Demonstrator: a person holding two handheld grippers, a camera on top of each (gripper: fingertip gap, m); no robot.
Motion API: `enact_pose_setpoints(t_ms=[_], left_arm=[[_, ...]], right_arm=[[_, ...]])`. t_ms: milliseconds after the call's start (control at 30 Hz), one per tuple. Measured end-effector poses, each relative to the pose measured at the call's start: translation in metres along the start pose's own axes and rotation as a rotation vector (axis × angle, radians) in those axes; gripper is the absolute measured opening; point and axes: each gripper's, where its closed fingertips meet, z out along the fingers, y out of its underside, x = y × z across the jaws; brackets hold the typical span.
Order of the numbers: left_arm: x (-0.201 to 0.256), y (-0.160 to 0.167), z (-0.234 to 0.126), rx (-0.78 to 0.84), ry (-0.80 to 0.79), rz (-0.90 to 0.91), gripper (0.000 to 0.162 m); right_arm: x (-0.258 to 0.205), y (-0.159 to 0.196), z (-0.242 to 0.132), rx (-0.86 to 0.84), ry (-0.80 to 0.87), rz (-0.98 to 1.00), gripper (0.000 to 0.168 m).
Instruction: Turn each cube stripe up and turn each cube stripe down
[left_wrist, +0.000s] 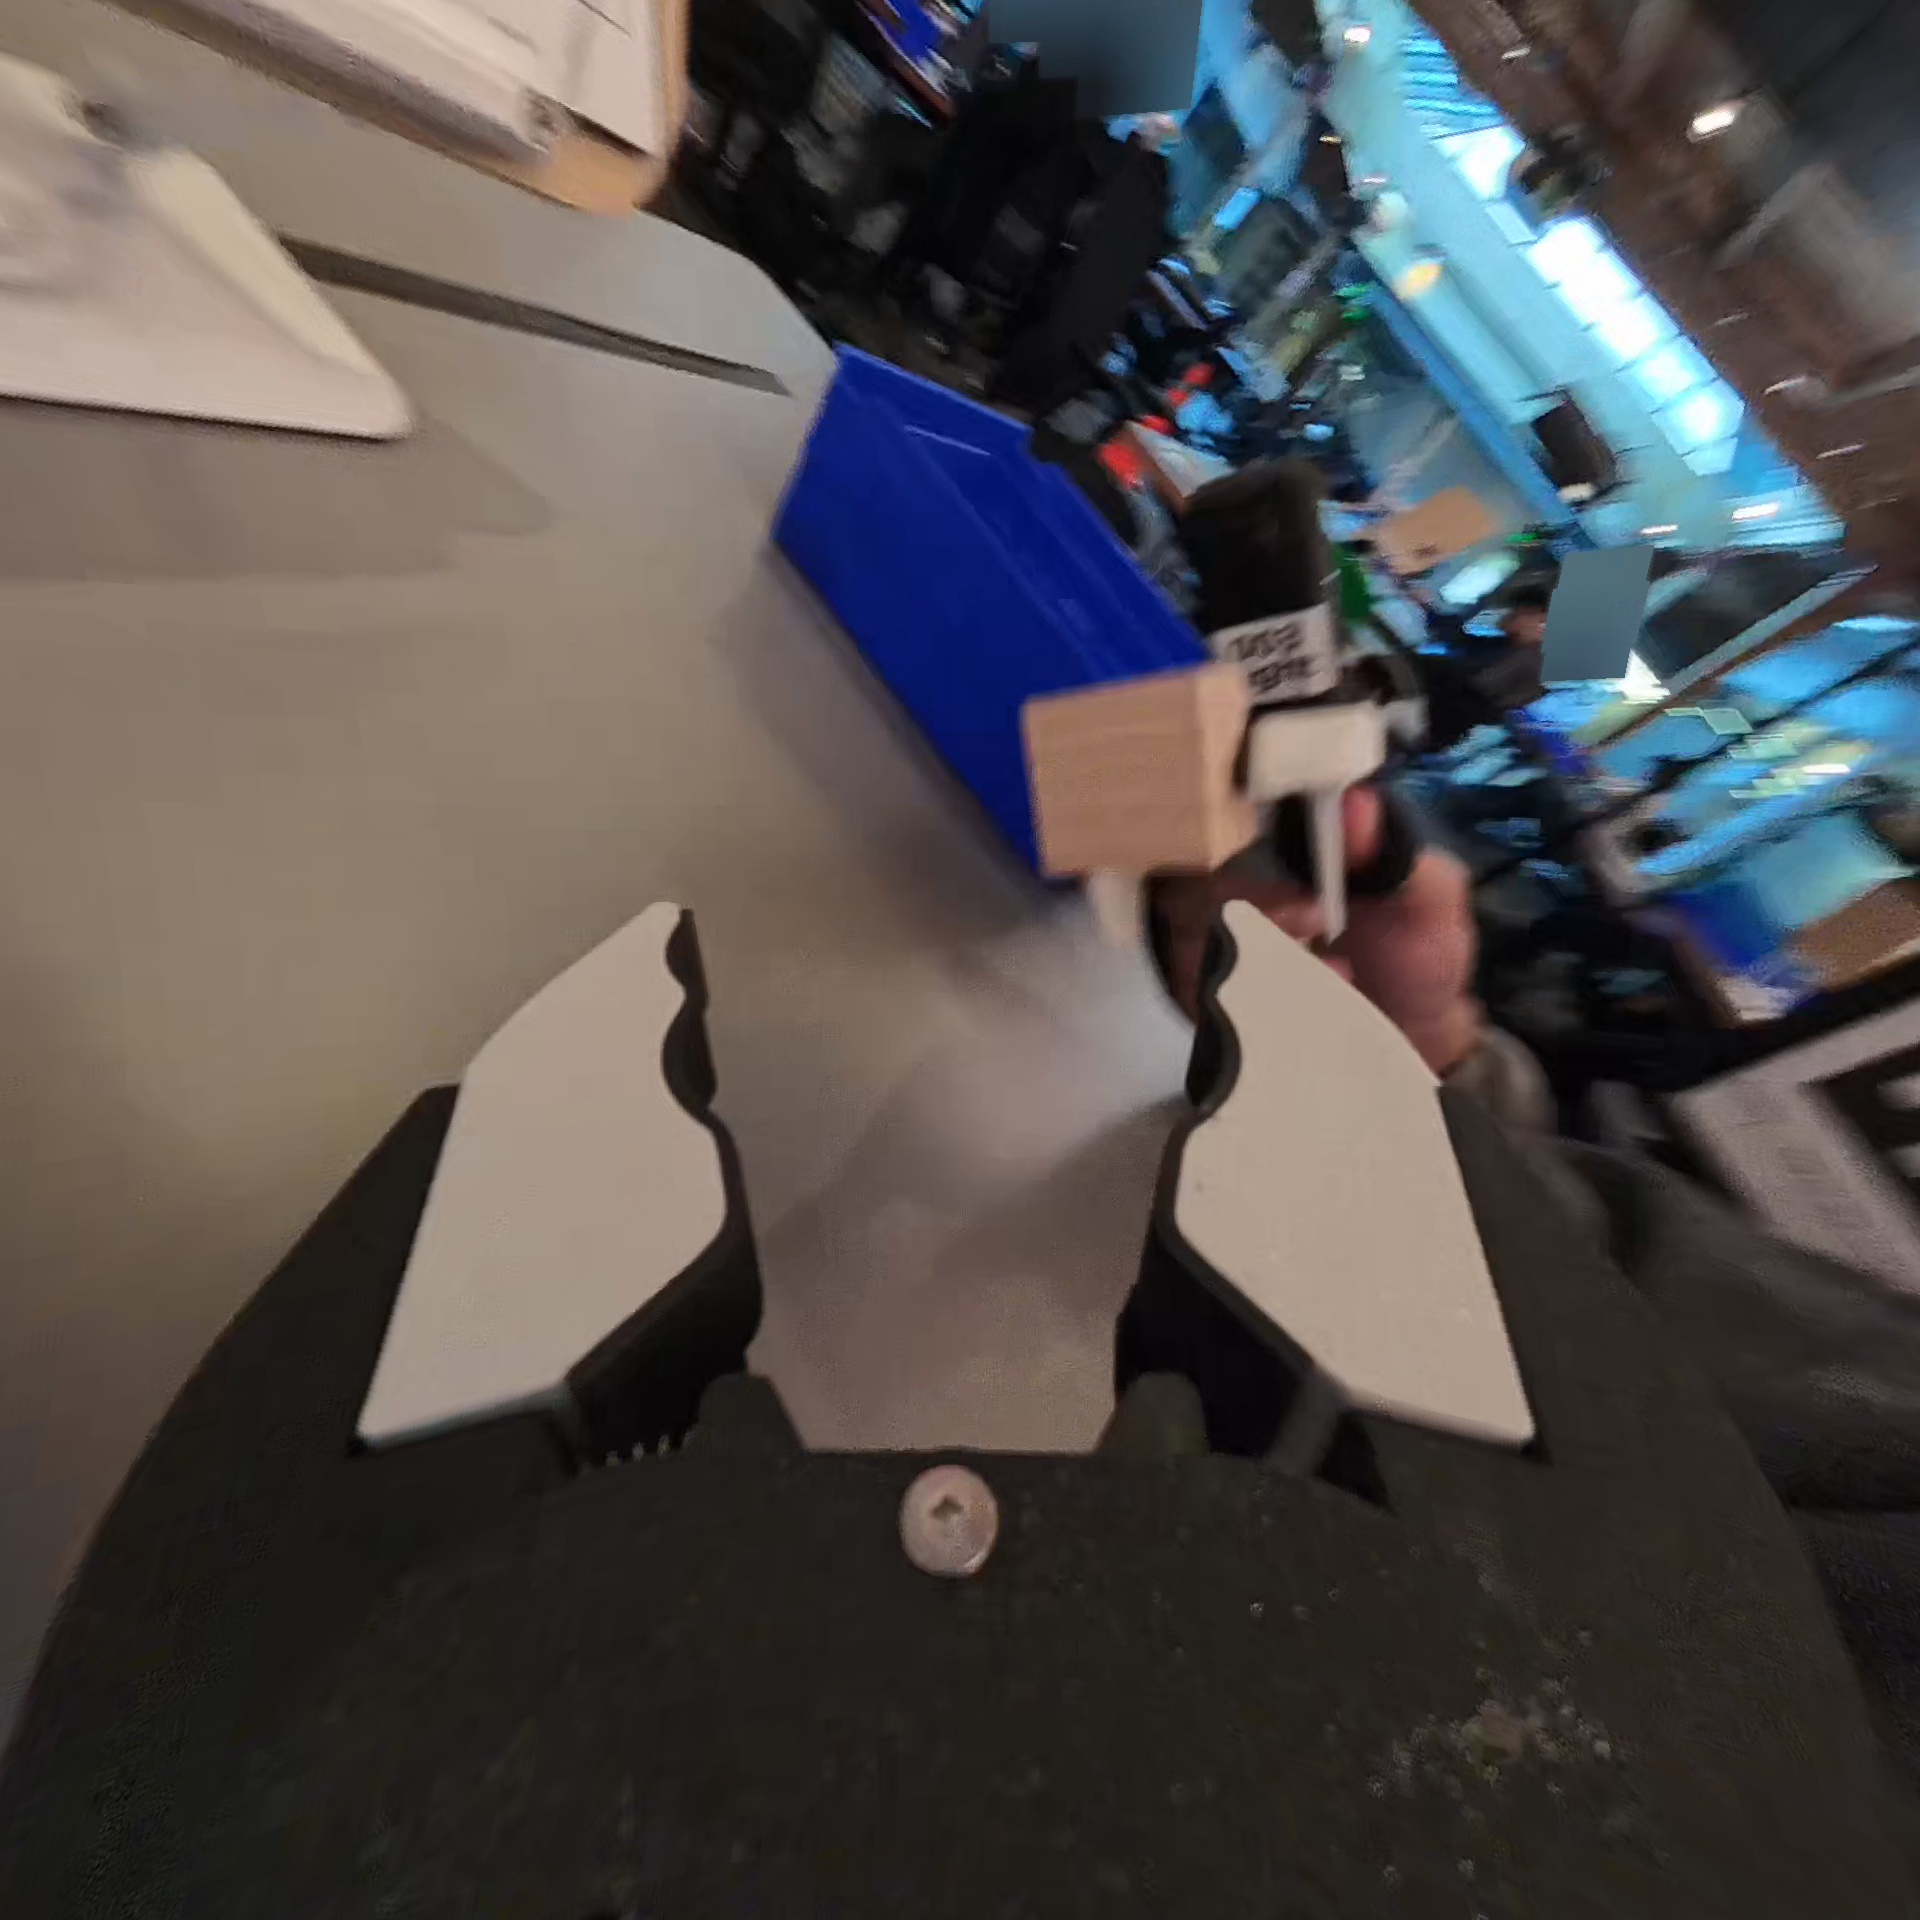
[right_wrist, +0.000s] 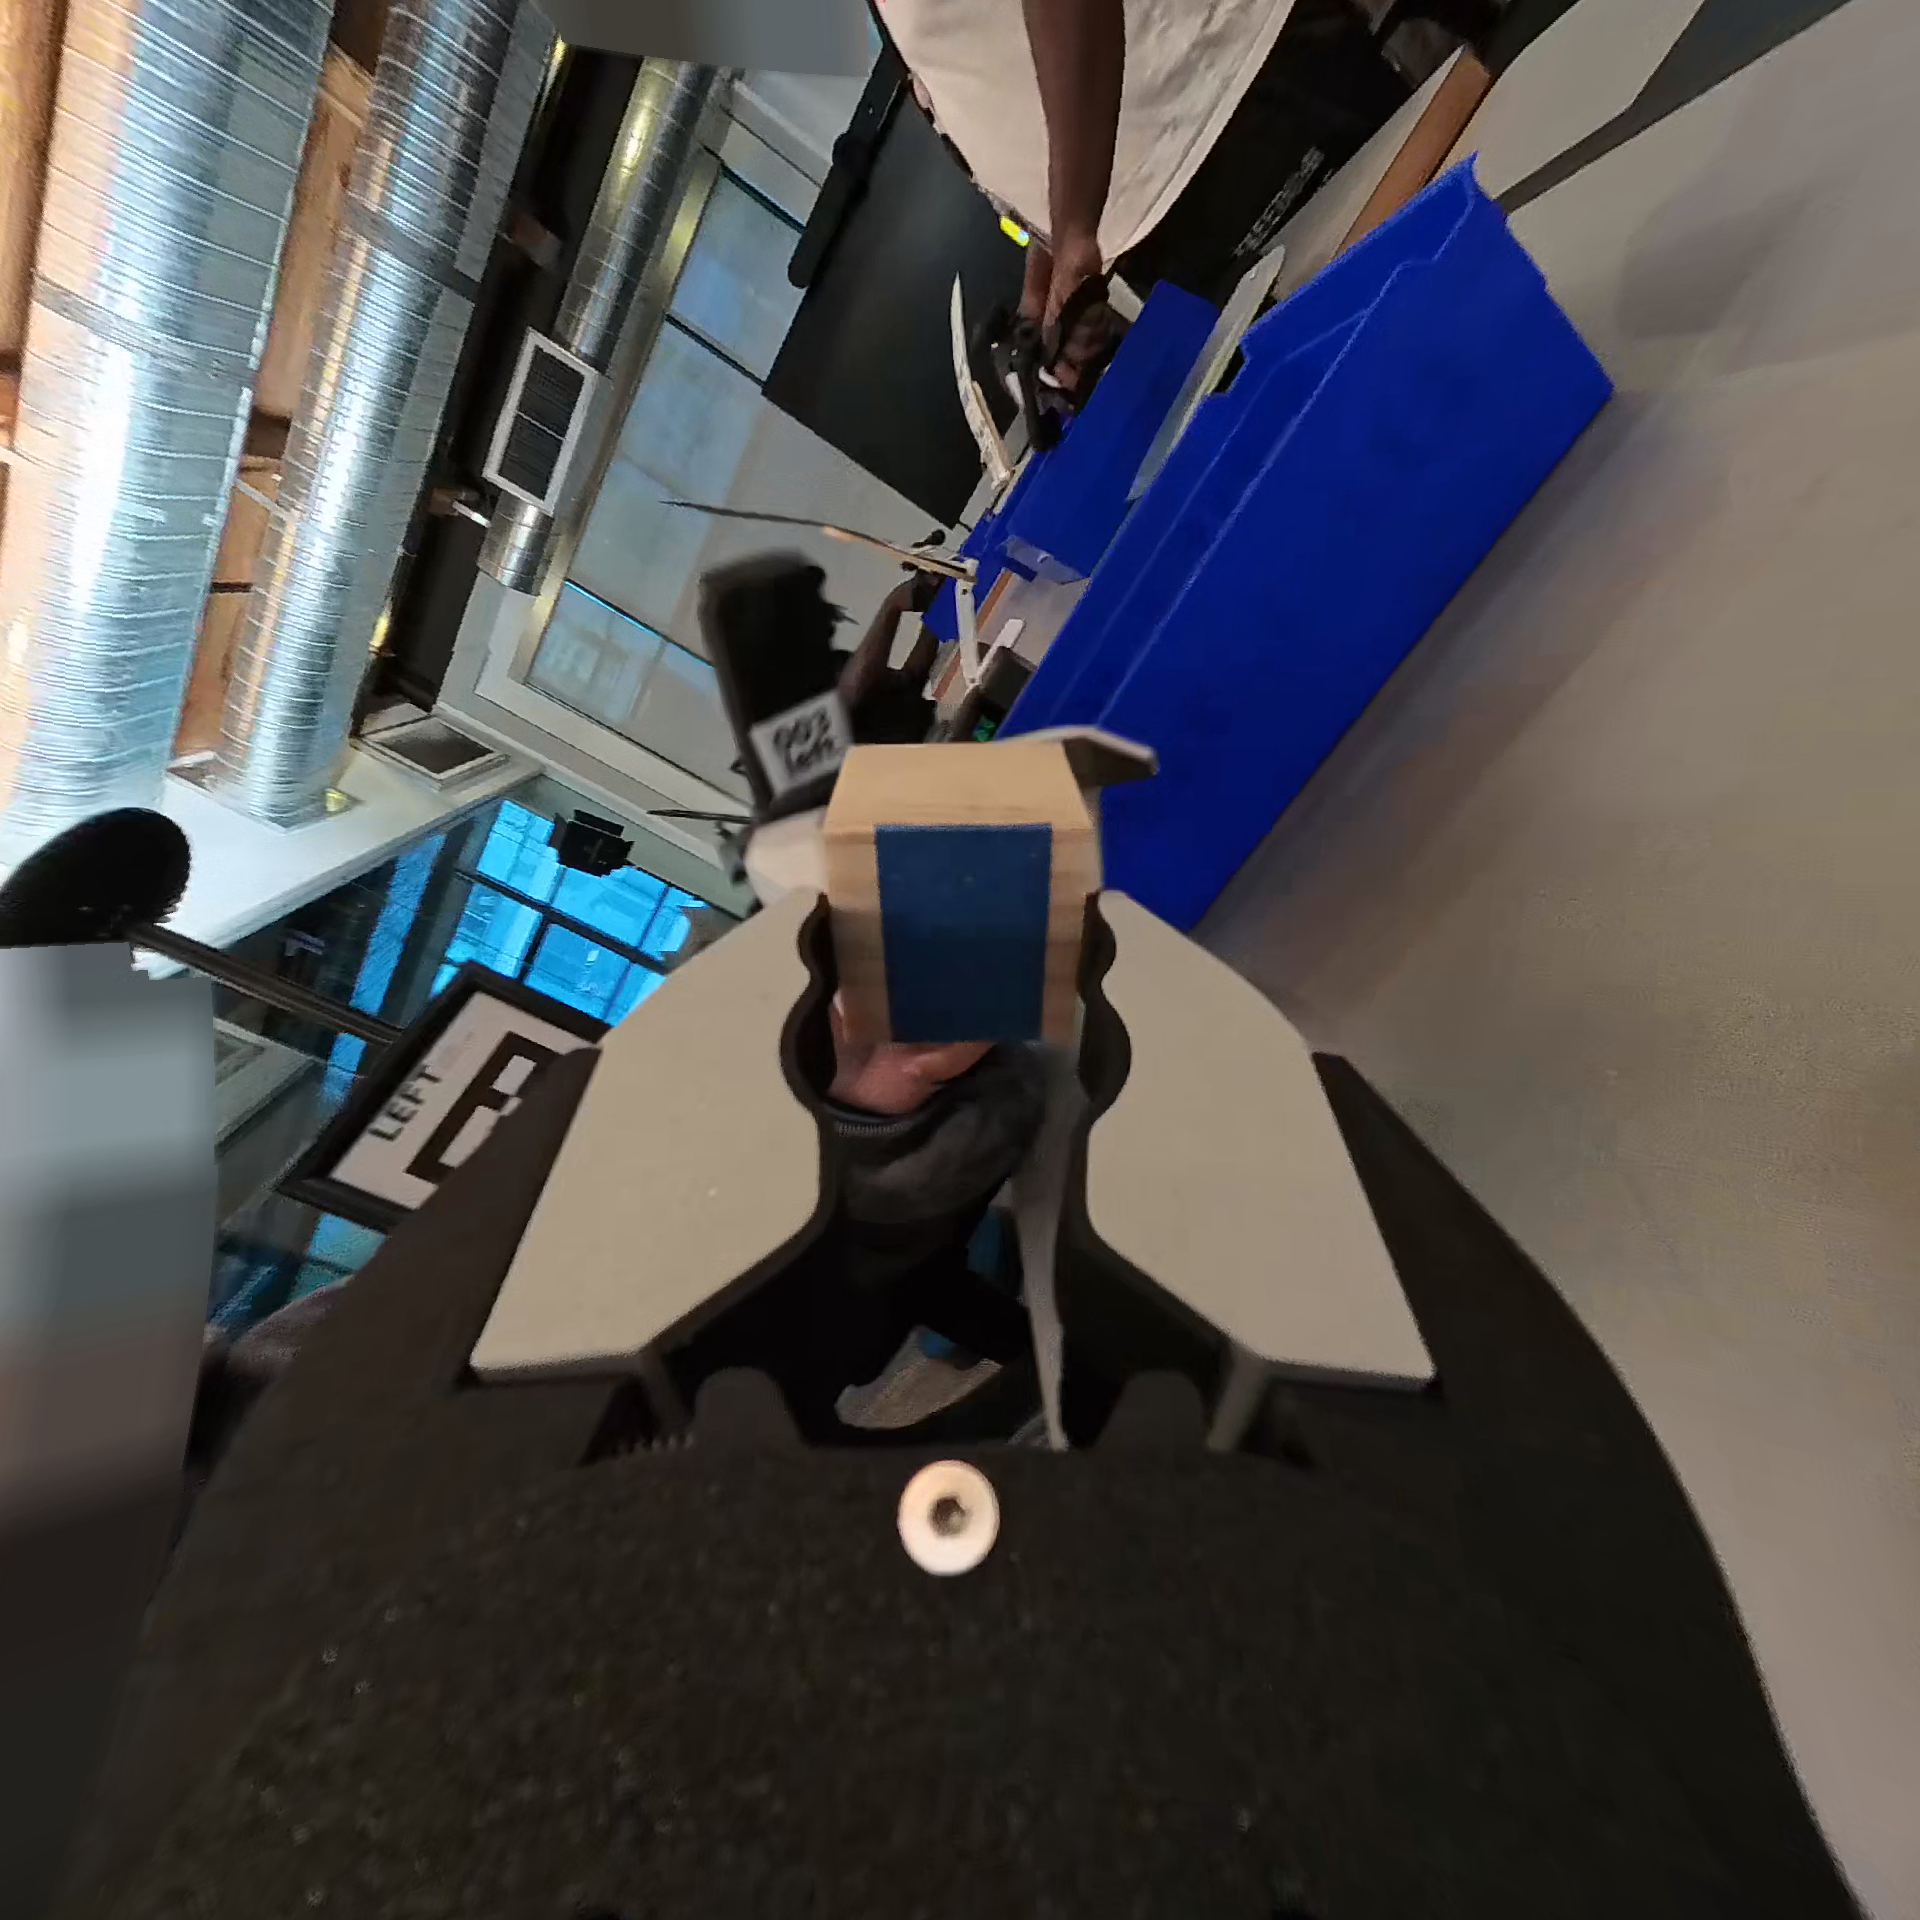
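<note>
While the right gripper (right_wrist: 961, 940) clamps the wooden cube (right_wrist: 961, 894) between its fingertips, the cube is held in the air above the grey worktop (right_wrist: 1662, 935), its blue stripe (right_wrist: 961, 935) facing the right wrist camera. Left gripper (left_wrist: 951, 940): fingers spread wide, nothing between them. Blue bin (left_wrist: 966, 592) stands on the worktop beyond the cube, towards its far edge. White sheet (left_wrist: 177, 301) lies near the far left corner.

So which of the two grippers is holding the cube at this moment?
The right gripper: its fingers are closed on the wooden cube with the blue stripe. The left gripper is open and holds nothing.
</note>
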Motion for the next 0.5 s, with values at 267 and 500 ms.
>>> enact_pose_setpoints(t_ms=[267, 500], left_arm=[[-0.001, 0.091, -0.026, -0.094, -0.081, 0.230, 0.071], [0.002, 0.106, -0.016, -0.190, -0.076, 0.300, 0.064]], right_arm=[[0.014, -0.065, -0.096, 0.002, 0.591, -0.414, 0.044], [0.103, -0.062, -0.259, -0.388, 1.357, -0.191, 0.045]])
